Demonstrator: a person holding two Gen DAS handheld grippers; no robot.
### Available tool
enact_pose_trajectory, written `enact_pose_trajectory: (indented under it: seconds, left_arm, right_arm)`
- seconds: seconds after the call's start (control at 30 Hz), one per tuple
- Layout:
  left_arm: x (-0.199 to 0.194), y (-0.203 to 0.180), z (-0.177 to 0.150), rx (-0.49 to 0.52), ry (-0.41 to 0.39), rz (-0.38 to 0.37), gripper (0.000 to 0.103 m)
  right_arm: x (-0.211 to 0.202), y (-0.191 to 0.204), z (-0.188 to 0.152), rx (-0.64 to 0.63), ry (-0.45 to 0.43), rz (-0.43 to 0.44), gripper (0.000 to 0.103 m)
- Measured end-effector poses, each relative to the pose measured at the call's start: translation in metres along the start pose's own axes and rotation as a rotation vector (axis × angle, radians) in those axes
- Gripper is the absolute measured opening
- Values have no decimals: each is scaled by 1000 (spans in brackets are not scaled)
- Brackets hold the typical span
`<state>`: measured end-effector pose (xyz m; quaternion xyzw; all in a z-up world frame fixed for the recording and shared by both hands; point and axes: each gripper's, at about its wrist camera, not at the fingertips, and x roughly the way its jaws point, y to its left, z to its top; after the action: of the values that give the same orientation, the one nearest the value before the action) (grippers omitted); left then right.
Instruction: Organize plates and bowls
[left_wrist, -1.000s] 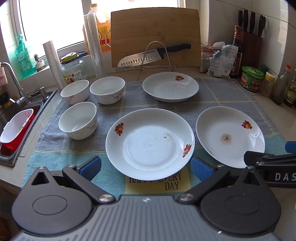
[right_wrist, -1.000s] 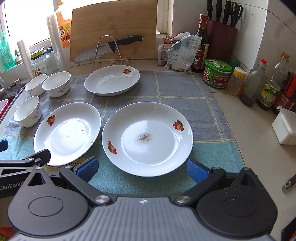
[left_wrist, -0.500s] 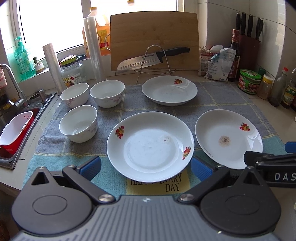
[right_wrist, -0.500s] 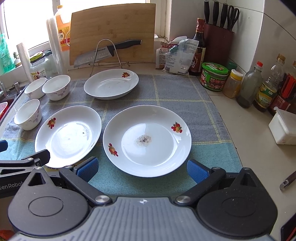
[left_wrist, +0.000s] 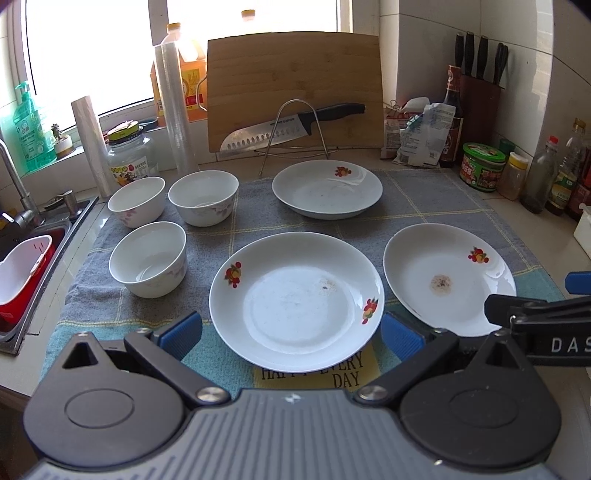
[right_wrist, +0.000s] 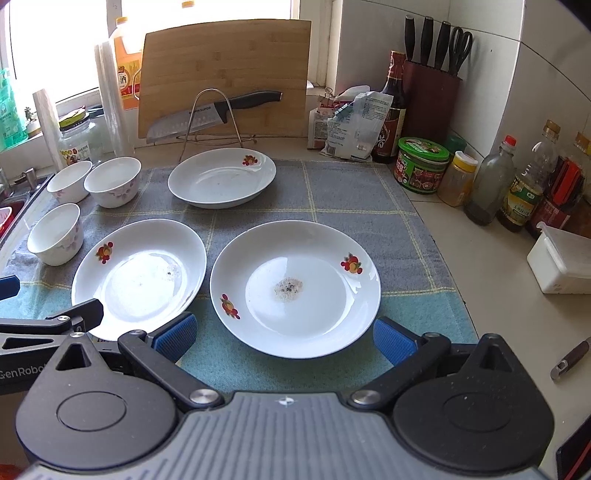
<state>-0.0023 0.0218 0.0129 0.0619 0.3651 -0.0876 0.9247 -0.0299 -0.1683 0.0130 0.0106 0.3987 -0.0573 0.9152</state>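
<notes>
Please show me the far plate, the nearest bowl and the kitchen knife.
far plate (right_wrist: 221, 181): right wrist view, inner base.
nearest bowl (left_wrist: 147, 258): left wrist view, inside.
kitchen knife (left_wrist: 266, 136): left wrist view, blade.

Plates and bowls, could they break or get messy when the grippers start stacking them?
Maybe. The right plate has crumbs in its middle; stacking another plate on it could trap them. The middle plate sits near the counter's front edge, so a clumsy pinch by the open left gripper might nudge it off. The three bowls stand close together by the sink; grabbing one could knock another.
</notes>
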Motion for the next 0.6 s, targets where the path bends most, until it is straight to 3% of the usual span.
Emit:
enact_pose_trajectory:
  seconds: [0.6]
  left_arm:
    - [5,-9,-2,84,-34,-78,102]
  right_arm:
    - [-3,-5,1,-7,-28,-16,103]
